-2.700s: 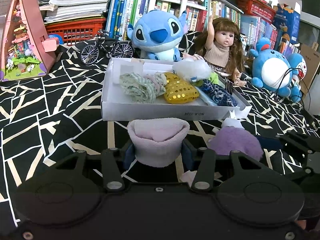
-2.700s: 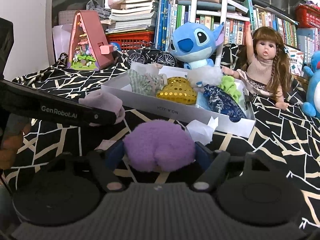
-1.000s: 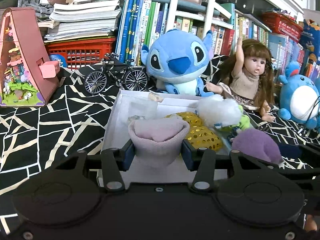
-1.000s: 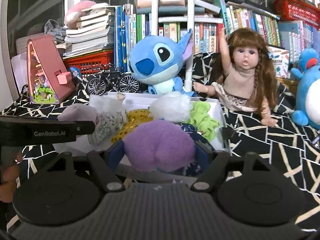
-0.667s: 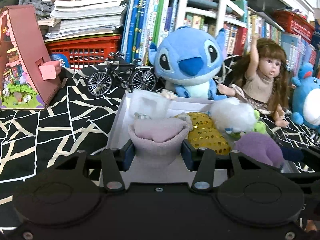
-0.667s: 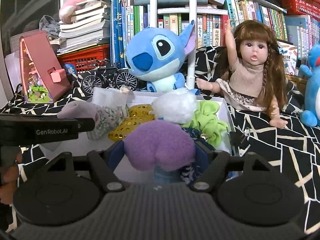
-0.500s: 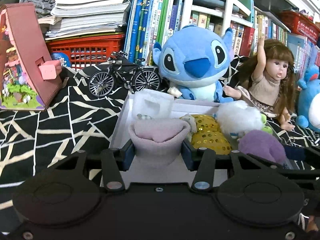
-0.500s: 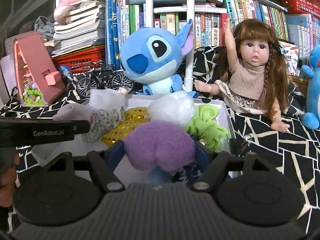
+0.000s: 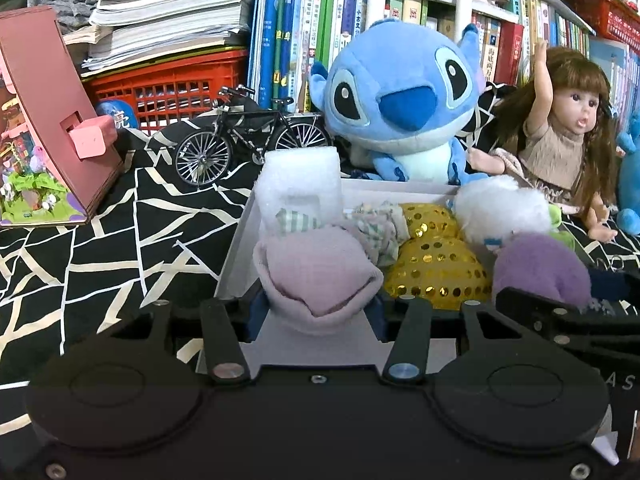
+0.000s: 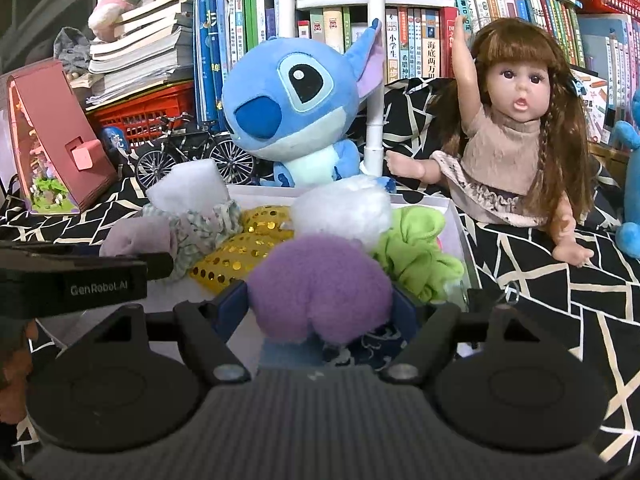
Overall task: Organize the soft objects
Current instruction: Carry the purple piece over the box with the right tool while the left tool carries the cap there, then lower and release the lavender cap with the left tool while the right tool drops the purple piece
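While the left gripper pinches a pale pink folded cloth bundle and the right gripper clamps a fuzzy purple pom-pom ball, both hang over the white cardboard box. Best play: lower each into bare floor beside the gold sequinned pouch, release low, and avoid crushing the white fluffy puff.

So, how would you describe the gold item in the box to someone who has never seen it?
Find the white box in front of the blue plush. In its middle, between a checked cloth and a white fluffy ball, lies the gold item, the only one covered in shiny sequins.
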`<act>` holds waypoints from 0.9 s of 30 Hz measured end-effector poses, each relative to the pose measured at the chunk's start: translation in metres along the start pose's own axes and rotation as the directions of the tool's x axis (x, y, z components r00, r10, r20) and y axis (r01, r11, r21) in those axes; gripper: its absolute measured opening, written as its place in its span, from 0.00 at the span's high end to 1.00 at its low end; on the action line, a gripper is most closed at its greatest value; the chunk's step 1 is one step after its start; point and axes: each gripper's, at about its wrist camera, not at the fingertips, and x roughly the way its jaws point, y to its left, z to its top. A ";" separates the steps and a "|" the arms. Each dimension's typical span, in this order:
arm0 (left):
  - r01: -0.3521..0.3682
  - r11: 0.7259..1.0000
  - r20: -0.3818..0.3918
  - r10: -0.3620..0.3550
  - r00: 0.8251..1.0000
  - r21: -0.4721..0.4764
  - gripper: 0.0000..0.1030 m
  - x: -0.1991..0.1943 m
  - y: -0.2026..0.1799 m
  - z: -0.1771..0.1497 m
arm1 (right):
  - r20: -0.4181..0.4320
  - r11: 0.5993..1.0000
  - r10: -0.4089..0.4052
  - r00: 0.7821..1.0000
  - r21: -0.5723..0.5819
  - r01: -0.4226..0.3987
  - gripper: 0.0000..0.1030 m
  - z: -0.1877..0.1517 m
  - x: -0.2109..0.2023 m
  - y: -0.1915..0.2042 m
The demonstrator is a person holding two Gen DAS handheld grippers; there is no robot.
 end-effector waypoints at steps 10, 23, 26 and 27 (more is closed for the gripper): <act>0.017 1.000 0.003 -0.017 1.000 0.004 0.42 -0.010 0.002 -0.003 | 0.000 1.000 0.023 1.000 0.018 -0.023 0.14 -0.003 -0.004 -0.003; 0.060 0.998 0.048 -0.061 0.997 0.023 0.23 -0.051 0.000 -0.011 | 0.016 0.997 0.074 0.997 0.003 -0.074 0.09 -0.010 -0.032 0.001; 0.072 0.997 0.045 -0.073 0.996 0.020 0.23 -0.059 -0.001 -0.015 | 0.029 0.997 0.080 0.996 -0.001 -0.080 0.09 -0.010 -0.040 0.001; 0.076 0.997 0.046 -0.077 0.996 0.020 0.23 -0.063 -0.001 -0.016 | 0.033 0.997 0.083 0.996 -0.001 -0.083 0.08 -0.011 -0.043 0.001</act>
